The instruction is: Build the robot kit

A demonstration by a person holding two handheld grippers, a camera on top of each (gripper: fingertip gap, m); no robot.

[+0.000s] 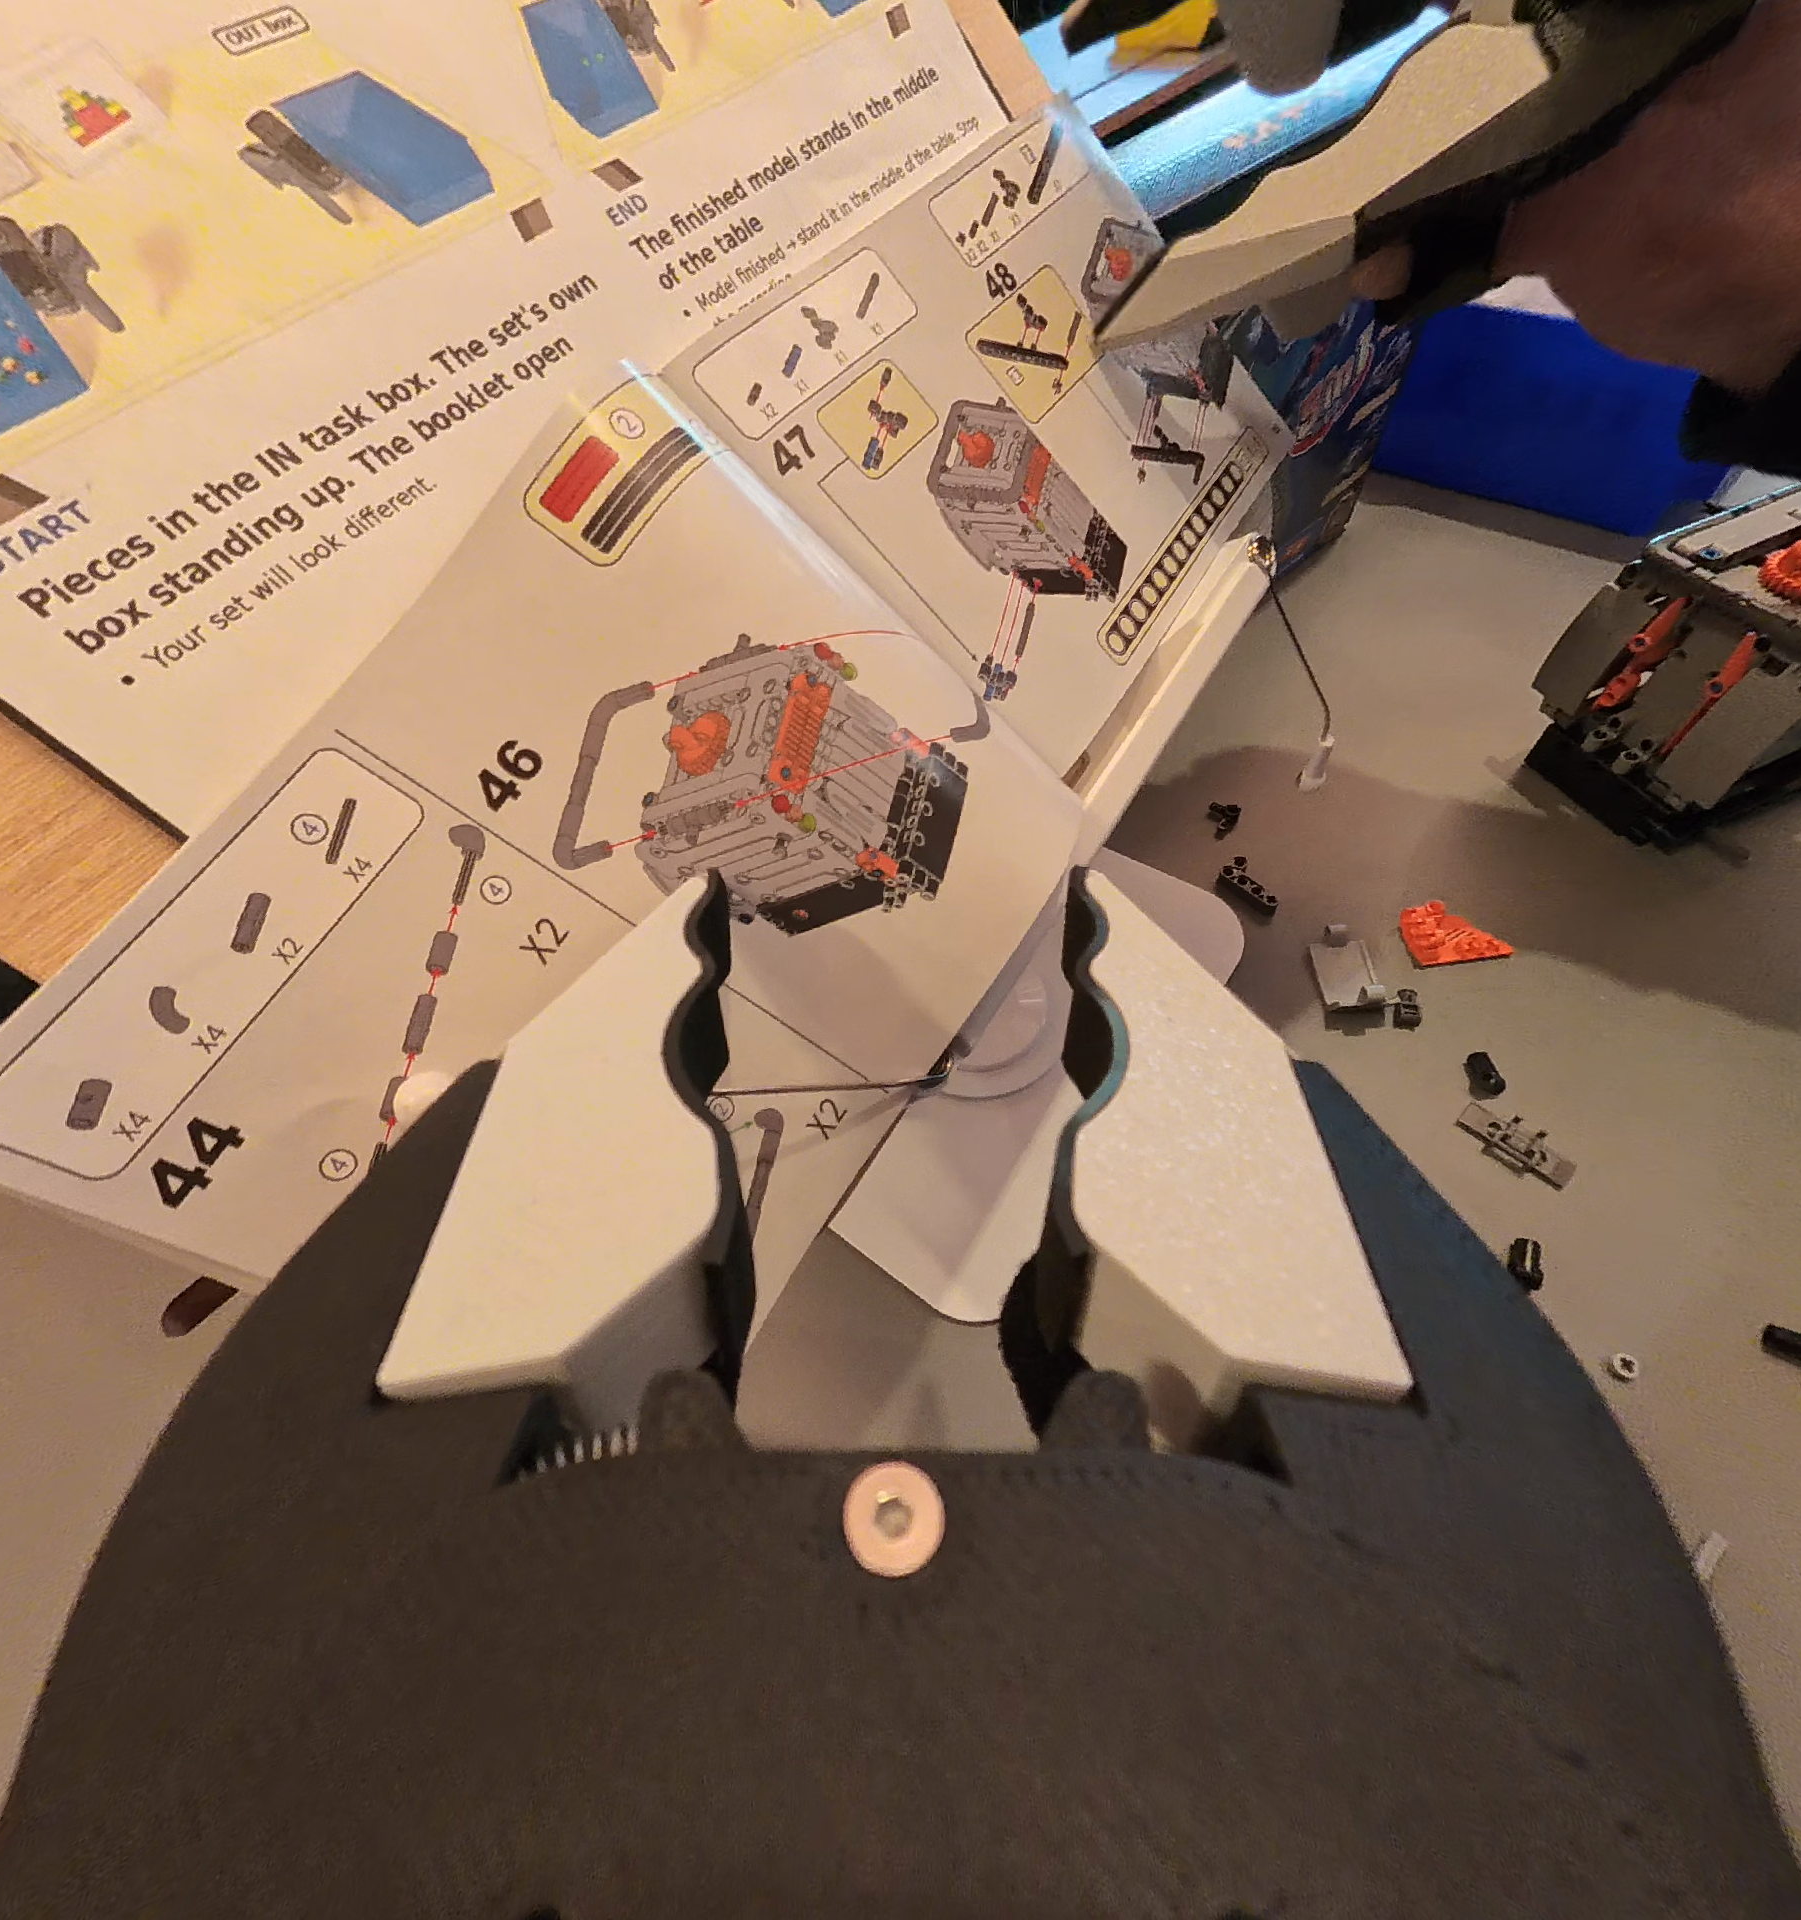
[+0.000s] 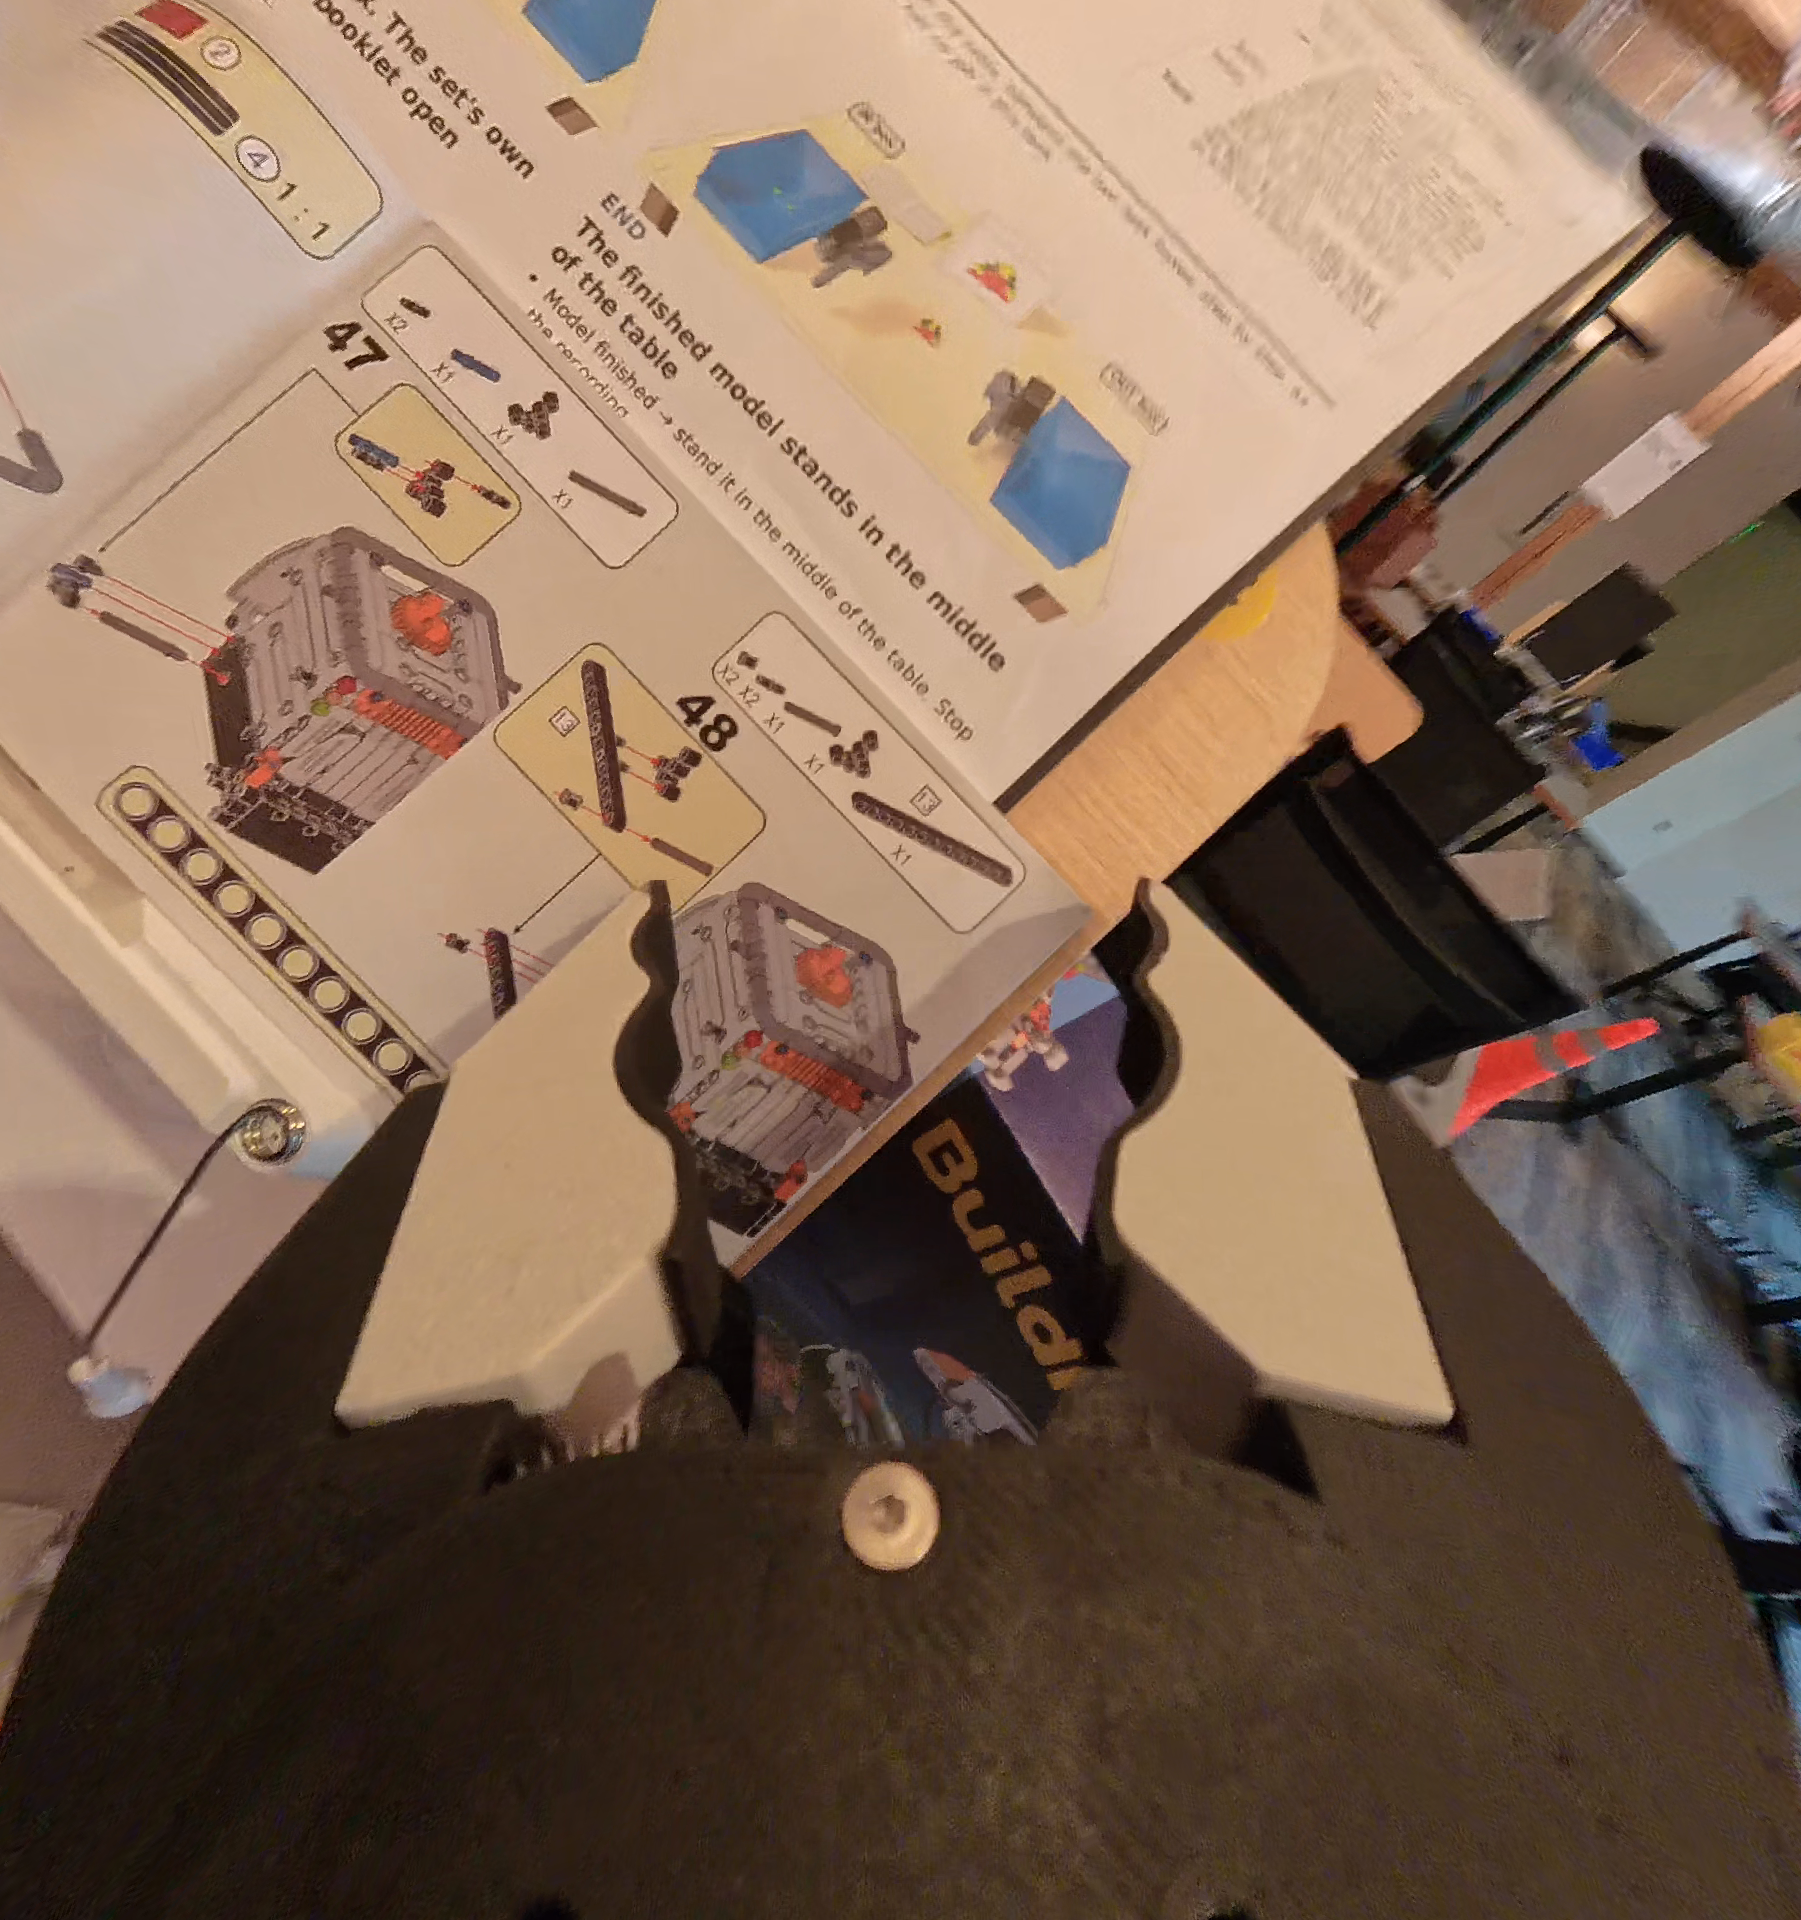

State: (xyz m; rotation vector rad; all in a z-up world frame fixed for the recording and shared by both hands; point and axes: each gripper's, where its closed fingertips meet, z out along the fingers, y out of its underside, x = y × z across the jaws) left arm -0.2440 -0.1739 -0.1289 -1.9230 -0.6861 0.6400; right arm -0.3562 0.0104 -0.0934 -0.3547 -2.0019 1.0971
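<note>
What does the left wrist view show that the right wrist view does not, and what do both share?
Only the left wrist view shows the partly built grey and orange model, loose pieces on the grey table, an orange piece, and the right hand-held gripper at the booklet's top corner.

Only the right wrist view shows the blurred room beyond the table, with an orange cone and a black bin.

Both show the open instruction booklet, the printed sheet behind it and the boxed set.
</note>
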